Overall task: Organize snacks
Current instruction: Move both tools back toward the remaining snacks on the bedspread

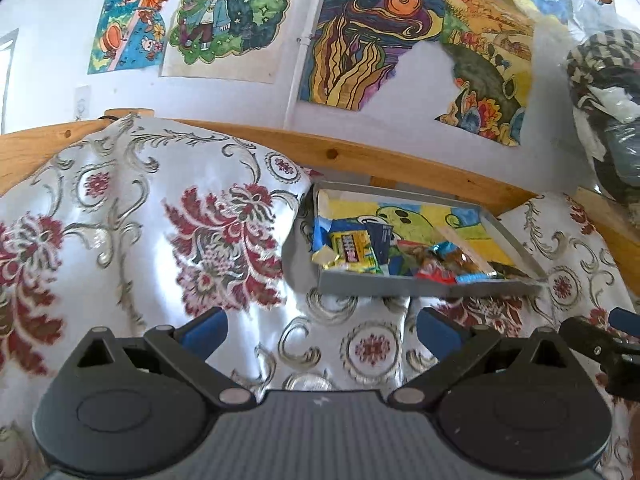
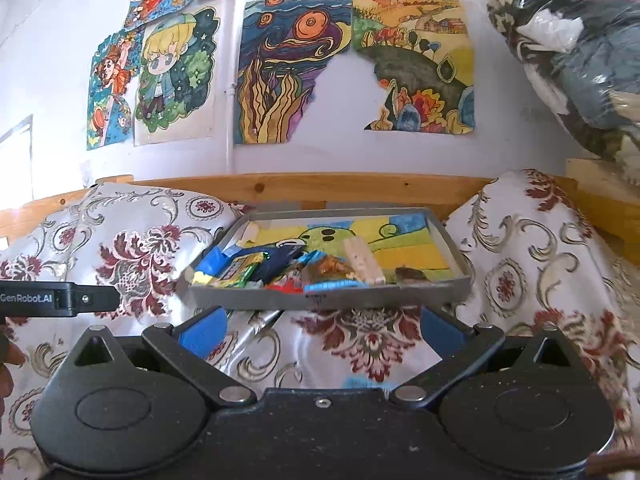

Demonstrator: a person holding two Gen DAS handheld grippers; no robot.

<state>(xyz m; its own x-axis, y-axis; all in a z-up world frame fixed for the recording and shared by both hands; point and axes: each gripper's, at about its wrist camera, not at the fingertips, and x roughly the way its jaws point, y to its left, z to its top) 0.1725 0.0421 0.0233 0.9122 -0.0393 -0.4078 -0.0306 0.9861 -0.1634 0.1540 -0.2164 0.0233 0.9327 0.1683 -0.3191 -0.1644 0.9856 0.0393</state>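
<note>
Both grippers hang over the patterned cloth with nothing in them: the left gripper (image 1: 322,330) has its blue-padded fingers spread wide, and the right gripper (image 2: 320,330) is just as wide, its pads (image 2: 204,330) close to the near wall of the tray. That grey tray (image 2: 320,300) sits on a bed or couch covered with a shiny white cloth (image 1: 160,220) printed with red flowers and silver scrolls, wedged between two raised cushions under the same fabric. From the left wrist view the tray (image 1: 400,286) lies ahead and to the right; from the right wrist view it is straight ahead and just beyond the fingertips. Its floor is lined with a child's drawing in yellow, blue and green. The snacks (image 2: 288,270) are piled in the near left part of the tray: a yellow and green packet (image 1: 354,254), a dark blue wrapper, red and light blue wrappers, an amber cellophane sweet (image 2: 328,270) and a pale bar (image 2: 362,262) lying at an angle toward the middle. Behind the tray runs a pine rail (image 2: 320,188), and above it the white wall carries coloured drawings (image 2: 280,68). A clear bag of folded clothes (image 2: 572,48) is stacked at the far right. The left gripper's black body pokes in at the left edge of the right wrist view.
</note>
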